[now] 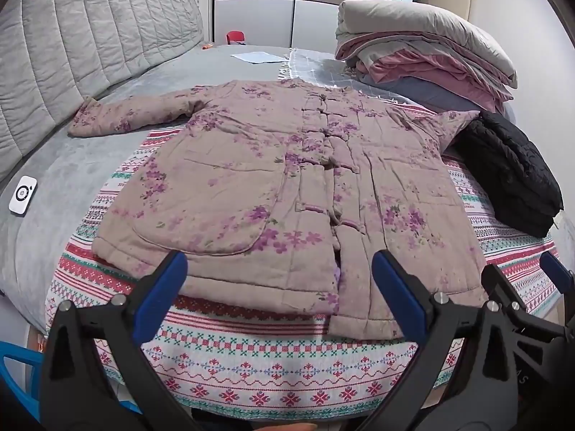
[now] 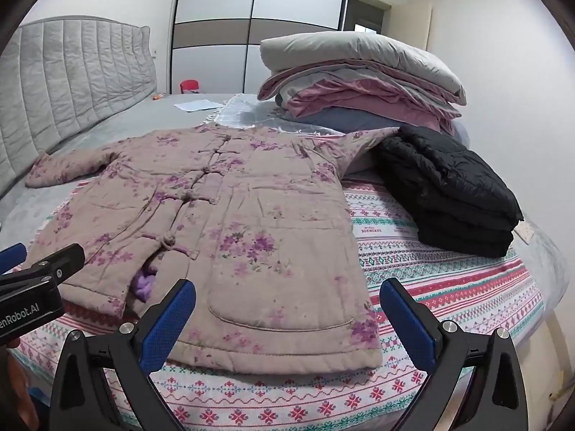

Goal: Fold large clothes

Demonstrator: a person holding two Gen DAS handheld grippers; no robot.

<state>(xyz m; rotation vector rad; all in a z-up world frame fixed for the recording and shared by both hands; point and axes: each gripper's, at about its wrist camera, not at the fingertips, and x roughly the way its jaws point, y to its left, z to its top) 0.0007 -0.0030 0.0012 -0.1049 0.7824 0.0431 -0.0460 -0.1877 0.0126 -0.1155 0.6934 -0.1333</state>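
Patterned blanket (image 1: 273, 370) covers the bed nearest us, giving folding room. Left gripper (image 1: 278, 296) and right gripper (image 2: 287, 318) hover with jaws released, grasping nothing. Beyond, the floral coat (image 1: 287, 186) lies flat, sleeves outspread, ready for folding.

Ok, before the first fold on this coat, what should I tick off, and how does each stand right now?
1. Coat spread flat, front up, on the patterned blanket: ok.
2. Front closed: upper knots fastened, but the hem gapes and purple lining shows: not ok.
3. Left sleeve laid out straight: ok.
4. Right sleeve runs up against the black jacket; its cuff is hidden: cannot tell.
5. Left gripper open, empty, above the hem: ok.
6. Right gripper open, empty, above the hem: ok.
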